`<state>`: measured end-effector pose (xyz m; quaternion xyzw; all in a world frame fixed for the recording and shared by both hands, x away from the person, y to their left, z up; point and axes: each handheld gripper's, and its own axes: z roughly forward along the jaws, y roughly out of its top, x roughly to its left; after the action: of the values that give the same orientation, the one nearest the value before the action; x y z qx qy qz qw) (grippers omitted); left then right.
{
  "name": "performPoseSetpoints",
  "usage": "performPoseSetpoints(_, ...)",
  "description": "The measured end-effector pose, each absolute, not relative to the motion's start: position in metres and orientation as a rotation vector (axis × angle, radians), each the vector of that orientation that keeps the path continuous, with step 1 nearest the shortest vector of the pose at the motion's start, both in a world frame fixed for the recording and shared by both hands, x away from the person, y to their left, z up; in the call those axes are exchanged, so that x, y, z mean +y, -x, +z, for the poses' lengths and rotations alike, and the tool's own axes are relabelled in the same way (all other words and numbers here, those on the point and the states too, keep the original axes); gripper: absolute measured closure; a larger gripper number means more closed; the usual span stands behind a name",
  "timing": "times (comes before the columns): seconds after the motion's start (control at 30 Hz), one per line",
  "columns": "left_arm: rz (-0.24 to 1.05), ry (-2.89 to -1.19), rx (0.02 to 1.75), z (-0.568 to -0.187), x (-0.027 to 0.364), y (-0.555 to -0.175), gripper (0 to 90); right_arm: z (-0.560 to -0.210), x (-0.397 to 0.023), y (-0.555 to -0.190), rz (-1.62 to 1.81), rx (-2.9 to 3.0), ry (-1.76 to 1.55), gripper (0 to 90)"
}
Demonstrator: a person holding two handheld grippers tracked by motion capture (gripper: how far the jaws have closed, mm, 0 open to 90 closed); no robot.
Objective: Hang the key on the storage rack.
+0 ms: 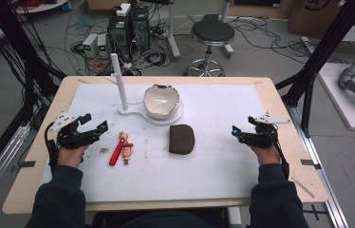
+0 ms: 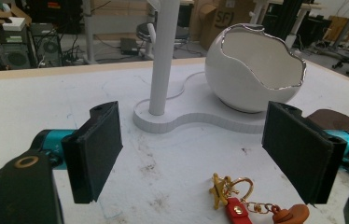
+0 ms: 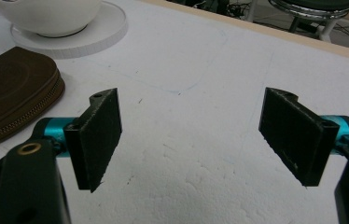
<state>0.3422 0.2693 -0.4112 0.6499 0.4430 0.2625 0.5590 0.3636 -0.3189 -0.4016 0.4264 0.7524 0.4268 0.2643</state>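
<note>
A white foam sheet [image 1: 223, 166], scuffed with small dark marks, covers a pale wooden table [image 1: 280, 99], and beyond the table's far edge the grey floor carries tangled cables, two computer towers [image 1: 129, 29] and a round black stool [image 1: 212, 32]; black frame posts stand at either side. The left gripper [image 1: 96, 127] hovers just above the sheet with its jaws spread wide and nothing between them; in the left gripper view only bare foam lies in the gap between the black pads. Just ahead of it and slightly to its right lies a keychain [image 1: 122, 147] with a red strap and a small figure, whose gold star charm and ring [image 2: 231, 186] show close below that gripper's jaws. Farther ahead of the left gripper a white post [image 2: 163, 56] rises from a flat white base [image 2: 196, 122], and on that base, to the post's right, sits a white bowl [image 2: 252, 70] shaped like a cracked eggshell with a silvery jagged rim. The right gripper [image 1: 240, 133] is also held low over the sheet, jaws fully apart and touching nothing. To its left, well apart, lies a dark brown zippered pouch [image 3: 11, 91], and beyond the pouch the bowl on its base. A cardboard box [image 2: 226, 18] behind the post in the left gripper view bears printed letters, too partly hidden to read with certainty.
</note>
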Motion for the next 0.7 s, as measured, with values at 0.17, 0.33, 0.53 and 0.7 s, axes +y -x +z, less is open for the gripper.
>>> performPoseSetpoints(0.17,0.591,-1.55,1.036,-0.412,0.263,-0.342,21.5,-0.402,-0.32,-0.363,1.151,2.035,-1.158,21.5)
performPoseSetpoints(0.33,0.546,-1.607,1.03,-0.413,0.246,-0.343,23.6,-0.404,-0.321,-0.364,1.162,2.044,-1.154,21.5)
performPoseSetpoints(0.53,0.487,-1.688,1.036,-0.421,0.225,-0.338,23.6,-0.405,-0.322,-0.363,1.163,2.041,-1.163,21.6)
performPoseSetpoints(0.7,0.463,-1.767,1.063,-0.426,0.215,-0.337,23.7,-0.405,-0.319,-0.362,1.149,2.055,-1.145,21.7)
